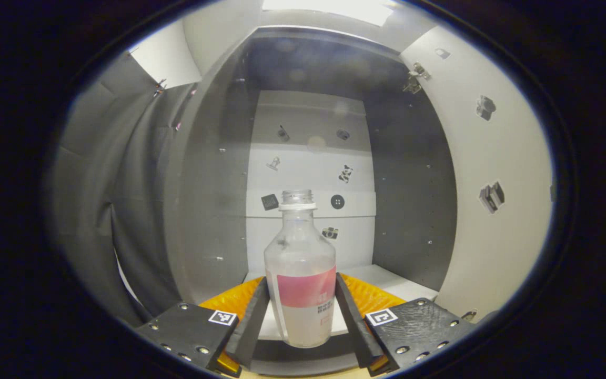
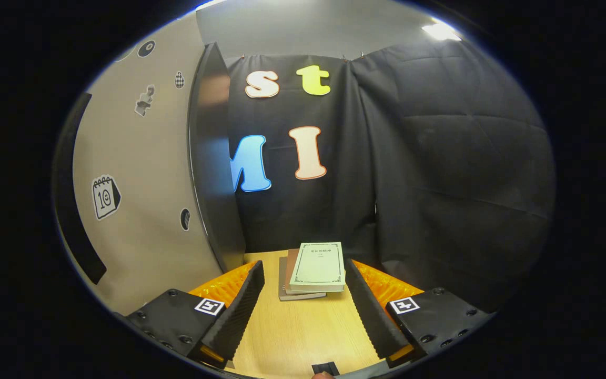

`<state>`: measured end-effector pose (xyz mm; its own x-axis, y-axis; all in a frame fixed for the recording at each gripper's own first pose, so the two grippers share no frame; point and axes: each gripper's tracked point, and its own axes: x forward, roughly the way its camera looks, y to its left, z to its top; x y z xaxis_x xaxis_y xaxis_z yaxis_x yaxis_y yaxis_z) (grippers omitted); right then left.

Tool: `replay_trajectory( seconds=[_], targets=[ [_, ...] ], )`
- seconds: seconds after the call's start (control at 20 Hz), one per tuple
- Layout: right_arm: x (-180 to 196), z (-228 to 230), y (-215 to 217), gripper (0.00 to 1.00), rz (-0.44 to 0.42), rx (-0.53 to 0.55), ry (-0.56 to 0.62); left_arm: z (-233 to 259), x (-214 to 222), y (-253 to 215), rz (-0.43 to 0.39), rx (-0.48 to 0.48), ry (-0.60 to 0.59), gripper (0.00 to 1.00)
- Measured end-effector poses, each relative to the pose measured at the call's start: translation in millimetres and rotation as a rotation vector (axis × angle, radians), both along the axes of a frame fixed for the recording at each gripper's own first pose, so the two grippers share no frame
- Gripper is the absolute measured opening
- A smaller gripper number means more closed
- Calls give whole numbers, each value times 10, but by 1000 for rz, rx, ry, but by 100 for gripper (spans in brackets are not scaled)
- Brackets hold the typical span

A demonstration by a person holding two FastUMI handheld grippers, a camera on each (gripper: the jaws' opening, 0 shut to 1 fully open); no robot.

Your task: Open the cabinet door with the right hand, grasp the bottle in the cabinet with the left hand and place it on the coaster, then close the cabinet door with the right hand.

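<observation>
1. Ribbed, wedge-shaped fingers of my left gripper [image 1: 301,316] stand on either side of the bottle [image 1: 300,273], low on its body at the label band. They look to be touching or just short of it, and I cannot tell whether both are pressing, so I judge the grasp is at the closing stage and not yet sure.
2. Translucent plastic makes up the bottle, frosted and rounded at the shoulder, with a pink label round the middle and an open threaded neck with no cap. It stands upright on the white shelf floor near the front edge of the cabinet [image 1: 213,210], which makes for an easy reach.
3. Beyond it, the cabinet has dark grey side walls dotted with shelf-pin holes and a pale back panel carrying small stickers. The cabinet door [image 1: 492,158] is swung wide to the right on its hinge, so the opening step looks done.
4. My right gripper [image 2: 303,305] is wide open and holds nothing, hanging over the pale wooden table [image 2: 292,337], out of the left hand's way.
5. Past its fingers lies a small stack of books [image 2: 316,268], flat and squared, and the door's sticker-covered face [image 2: 140,200] stands just to their left.
</observation>
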<state>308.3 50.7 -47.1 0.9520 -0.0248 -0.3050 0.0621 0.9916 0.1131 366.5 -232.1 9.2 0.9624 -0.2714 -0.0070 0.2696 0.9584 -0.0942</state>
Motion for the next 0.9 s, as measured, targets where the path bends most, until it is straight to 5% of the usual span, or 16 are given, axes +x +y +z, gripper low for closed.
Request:
replay_trajectory(
  seconds=[0.9],
  targets=[
    [-119,-51,20,98,70,-6,-115,-517,-1687,1128,189,18,4,72]
  ],
)
